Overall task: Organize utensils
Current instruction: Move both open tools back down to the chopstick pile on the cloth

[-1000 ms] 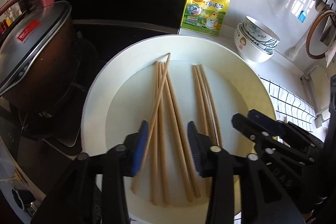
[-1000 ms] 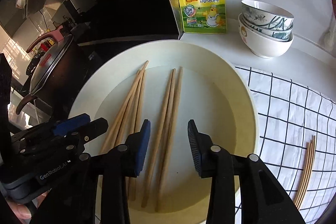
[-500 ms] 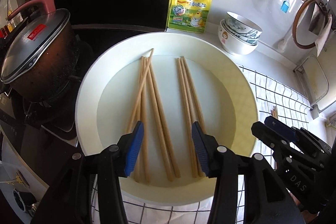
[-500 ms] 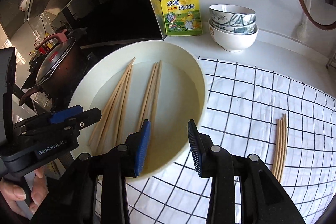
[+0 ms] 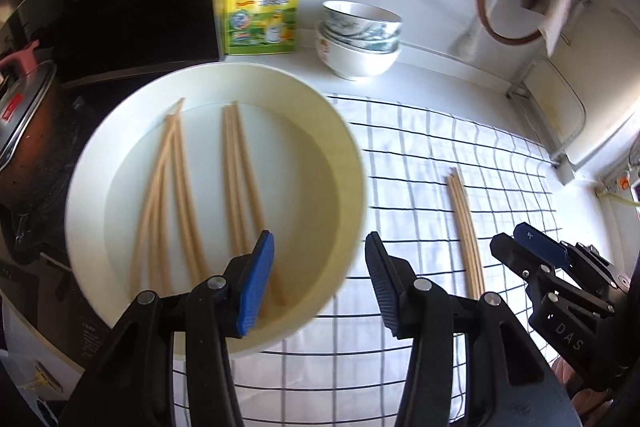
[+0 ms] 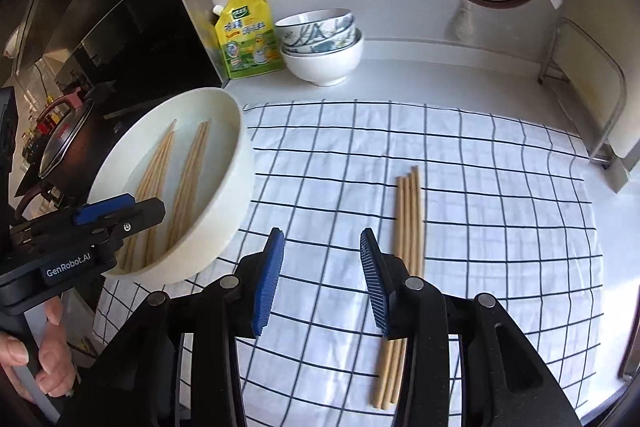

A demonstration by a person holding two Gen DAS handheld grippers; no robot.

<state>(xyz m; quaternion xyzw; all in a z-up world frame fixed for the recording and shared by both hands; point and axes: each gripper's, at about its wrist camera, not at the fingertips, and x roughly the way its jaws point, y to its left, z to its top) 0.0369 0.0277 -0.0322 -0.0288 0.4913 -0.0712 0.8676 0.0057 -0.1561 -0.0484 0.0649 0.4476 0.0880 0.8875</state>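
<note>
A white round dish (image 5: 348, 163) (image 6: 240, 163) holds several wooden chopsticks (image 5: 236, 179) (image 6: 188, 183) in two loose groups. A second bundle of chopsticks (image 5: 466, 227) (image 6: 406, 223) lies on the checked cloth (image 5: 420, 155) (image 6: 480, 195). My left gripper (image 5: 318, 283) is open and empty, above the dish's near right rim; it also shows in the right wrist view (image 6: 116, 215). My right gripper (image 6: 322, 279) is open and empty over the cloth, just left of the cloth bundle; it also shows in the left wrist view (image 5: 536, 259).
A yellow seasoning pouch (image 5: 262, 11) (image 6: 248, 39) and stacked bowls (image 5: 360, 39) (image 6: 322, 43) stand at the back. A lidded pot (image 5: 24, 115) (image 6: 64, 143) sits on the stove at left. A rack (image 6: 600, 99) stands at right.
Both grippers have pulled back and swung to the right, away from over the dish. The cloth and its chopstick bundle have come into fuller view. Both stay open.
</note>
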